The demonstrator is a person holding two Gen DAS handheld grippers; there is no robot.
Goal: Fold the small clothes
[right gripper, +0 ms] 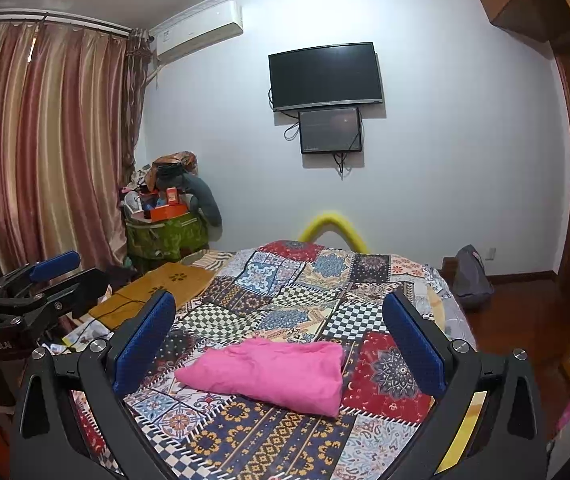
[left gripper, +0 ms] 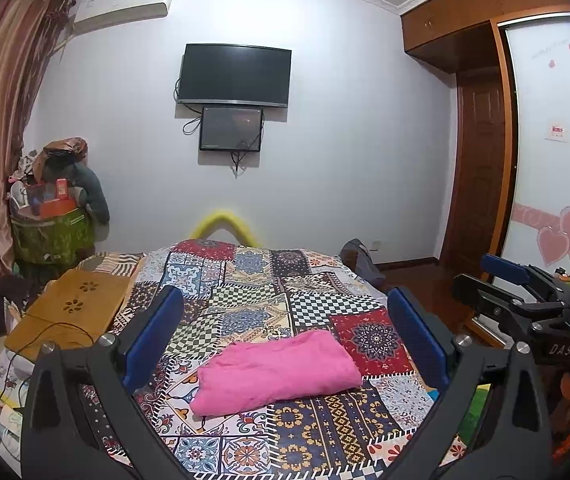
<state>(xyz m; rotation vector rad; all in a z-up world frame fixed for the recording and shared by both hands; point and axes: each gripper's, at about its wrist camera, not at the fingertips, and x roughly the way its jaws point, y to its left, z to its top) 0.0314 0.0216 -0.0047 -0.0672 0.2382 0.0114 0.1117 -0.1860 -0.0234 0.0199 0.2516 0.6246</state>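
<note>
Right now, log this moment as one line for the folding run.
stage: pink garment lies folded on patchwork bed cover | left gripper: open, empty, above bed | right gripper: open, empty | contact: none

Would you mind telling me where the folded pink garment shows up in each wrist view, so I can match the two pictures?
Left wrist view: the pink garment lies low and centre on the patchwork bedspread, between the open left tongs.
Right wrist view: the garment lies low and centre again, between the open right tongs.
Shared landmark: the wall-mounted TV above the far end of the bed.
</note>
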